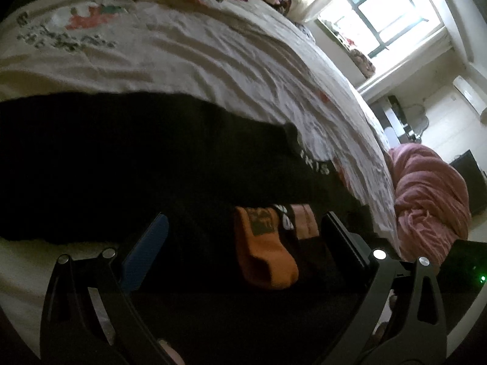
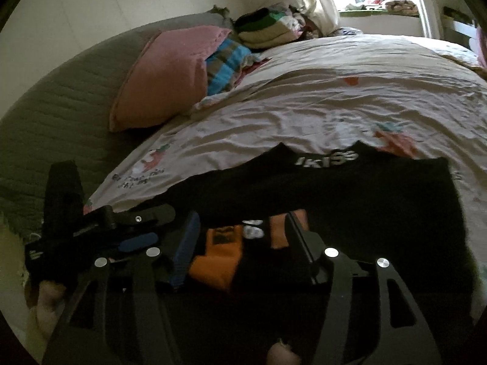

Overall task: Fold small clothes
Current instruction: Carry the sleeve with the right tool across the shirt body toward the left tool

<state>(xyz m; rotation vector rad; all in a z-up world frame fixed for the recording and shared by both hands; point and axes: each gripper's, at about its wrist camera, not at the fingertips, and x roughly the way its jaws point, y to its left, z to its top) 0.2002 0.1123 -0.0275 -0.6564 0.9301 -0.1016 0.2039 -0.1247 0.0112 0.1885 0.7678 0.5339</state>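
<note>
- Left wrist view: the left gripper (image 1: 243,237) has its two fingers spread wide, one blue-padded finger (image 1: 145,255) on the left and a black one on the right, with nothing pinched between them
- Between and just beyond those fingers lies a black garment (image 1: 137,167) spread flat on the bed, its waistband carrying white lettering
- An orange patch (image 1: 263,252) with a dark printed label sits on the near edge of the garment, in the gap between the fingers; whether the fingertips touch the cloth cannot be told
- A cream bedsheet (image 1: 188,51) with a strawberry print lies under the garment, and a pink blanket (image 1: 429,200) is heaped off the far right side of the bed, below a bright window (image 1: 386,12)
- Right wrist view: the right gripper (image 2: 243,243) is likewise spread apart over the near hem of the same black garment (image 2: 350,191), the orange patch (image 2: 219,258) showing between its fingers
- The left gripper (image 2: 143,228) appears at the left, just beside the right one, low over the garment's edge
- A pink pillow (image 2: 164,76) and a pile of folded clothes (image 2: 264,27) rest at the head of the bed, well apart from the garment
</note>
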